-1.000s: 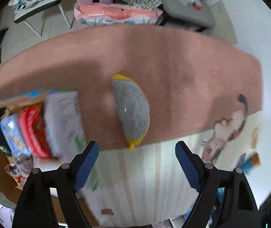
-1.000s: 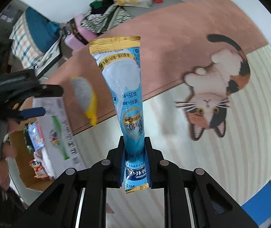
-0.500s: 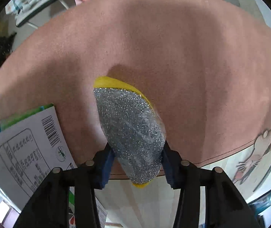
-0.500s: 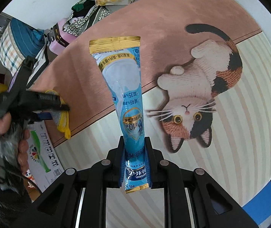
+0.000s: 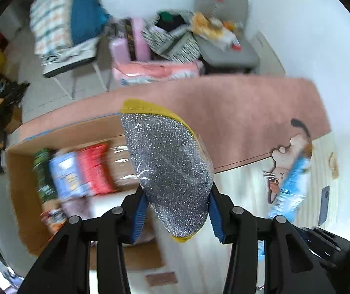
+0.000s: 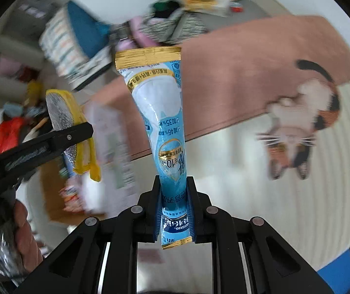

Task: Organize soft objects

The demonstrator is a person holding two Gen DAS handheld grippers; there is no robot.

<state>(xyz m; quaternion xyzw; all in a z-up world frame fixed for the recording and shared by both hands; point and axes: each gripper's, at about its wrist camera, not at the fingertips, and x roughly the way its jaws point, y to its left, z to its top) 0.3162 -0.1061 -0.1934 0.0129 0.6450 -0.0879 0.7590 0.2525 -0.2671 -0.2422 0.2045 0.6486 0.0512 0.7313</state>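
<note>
My left gripper (image 5: 176,208) is shut on a silver-and-yellow scouring sponge (image 5: 167,169) in clear wrap and holds it in the air above the floor, beside an open cardboard box (image 5: 20,183). The sponge (image 6: 60,112) and left gripper also show in the right wrist view. My right gripper (image 6: 173,208) is shut on a long blue-and-gold pouch (image 6: 160,112), held upright off the floor. The pouch (image 5: 290,188) shows at the right of the left wrist view.
The box holds several snack packets (image 5: 76,174); its white printed flap (image 6: 113,147) stands open. A pink rug (image 5: 248,117) with a cat picture (image 6: 302,127) lies on the striped mat. Chairs, a pink case (image 5: 135,39) and bags (image 5: 175,36) crowd the far side.
My left gripper closed on the sponge, lifted it off the rug and swung toward the box. My right gripper kept hold of the pouch and shifted toward the box.
</note>
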